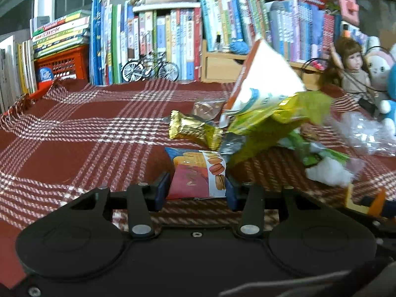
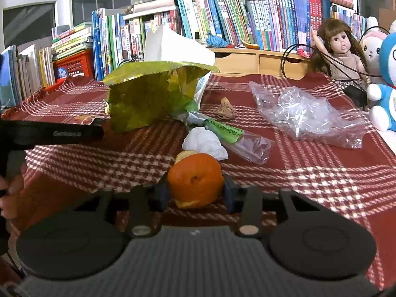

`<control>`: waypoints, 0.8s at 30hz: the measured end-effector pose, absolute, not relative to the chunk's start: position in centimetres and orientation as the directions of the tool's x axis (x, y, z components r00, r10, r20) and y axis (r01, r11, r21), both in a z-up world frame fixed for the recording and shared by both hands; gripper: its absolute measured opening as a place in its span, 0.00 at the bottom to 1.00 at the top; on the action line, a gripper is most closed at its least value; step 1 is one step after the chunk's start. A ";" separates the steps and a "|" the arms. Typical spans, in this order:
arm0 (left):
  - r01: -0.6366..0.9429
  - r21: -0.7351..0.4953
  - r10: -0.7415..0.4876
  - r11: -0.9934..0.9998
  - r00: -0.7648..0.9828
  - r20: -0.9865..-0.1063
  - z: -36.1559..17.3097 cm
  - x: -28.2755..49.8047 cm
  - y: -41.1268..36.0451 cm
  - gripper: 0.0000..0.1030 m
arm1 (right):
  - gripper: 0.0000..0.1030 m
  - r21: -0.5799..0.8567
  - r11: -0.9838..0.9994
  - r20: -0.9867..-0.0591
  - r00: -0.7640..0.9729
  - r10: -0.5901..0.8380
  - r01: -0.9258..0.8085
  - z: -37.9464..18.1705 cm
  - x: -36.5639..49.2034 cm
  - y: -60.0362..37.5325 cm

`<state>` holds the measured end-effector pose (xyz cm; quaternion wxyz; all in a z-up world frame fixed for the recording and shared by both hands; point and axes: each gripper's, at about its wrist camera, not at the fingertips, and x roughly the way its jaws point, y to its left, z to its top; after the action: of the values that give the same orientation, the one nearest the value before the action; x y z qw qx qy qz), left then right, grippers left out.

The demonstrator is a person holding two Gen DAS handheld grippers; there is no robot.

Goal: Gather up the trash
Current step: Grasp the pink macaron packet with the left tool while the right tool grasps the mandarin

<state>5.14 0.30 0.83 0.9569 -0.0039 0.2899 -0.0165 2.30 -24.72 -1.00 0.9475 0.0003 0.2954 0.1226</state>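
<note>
Now | L claw (image 1: 196, 194) pinching macaron wrapper (image 1: 198, 173) | R claw (image 2: 196, 194) pinching orange peel (image 2: 195, 179) | cloth (image 1: 74, 136) open leftward

Left gripper (image 1: 195, 193) points forward and down, blue pads (image 1: 162, 190) pressing both sides of a macaron wrapper (image 1: 198, 173); right gripper (image 2: 196, 190) angled likewise, pads clamped on an orange peel (image 2: 195, 178); person's hand (image 2: 10, 188) at left edge.

A home room — packed children's books (image 2: 222, 17), doll (image 2: 342, 49), plush toys (image 2: 387, 79), plaid tablecloth (image 2: 309, 173).
</note>
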 end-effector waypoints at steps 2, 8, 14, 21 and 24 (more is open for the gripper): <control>0.047 -0.013 -0.047 0.999 0.839 -0.543 1.4 4.0 0.0 0.42 | 0.45 0.077 0.969 -0.554 0.798 0.236 -0.234 -0.7 1.8 -24.9; 0.103 -0.023 -0.100 0.994 0.848 -0.521 3.1 0.1 -0.7 0.42 | 0.45 0.084 0.966 -0.534 0.807 0.251 -0.245 0.4 -0.4 -25.2; 0.154 -0.006 -0.136 0.988 0.848 -0.512 3.8 -4.6 -1.4 0.42 | 0.45 0.088 0.962 -0.520 0.812 0.267 -0.260 1.3 -3.1 -25.6; 0.184 -0.016 -0.166 0.983 0.836 -0.523 3.6 -9.7 -1.8 0.42 | 0.45 0.096 0.956 -0.524 0.803 0.285 -0.277 1.6 -6.5 -25.5; 0.196 -0.031 -0.182 0.980 0.828 -0.531 3.2 -12.0 -1.8 0.42 | 0.46 0.104 0.953 -0.528 0.796 0.296 -0.285 1.6 -8.1 -25.5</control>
<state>-12.03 -1.81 3.21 0.9558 0.0125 0.2766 -0.0988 -8.12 -25.53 1.57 0.9475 0.0095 0.2804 0.1534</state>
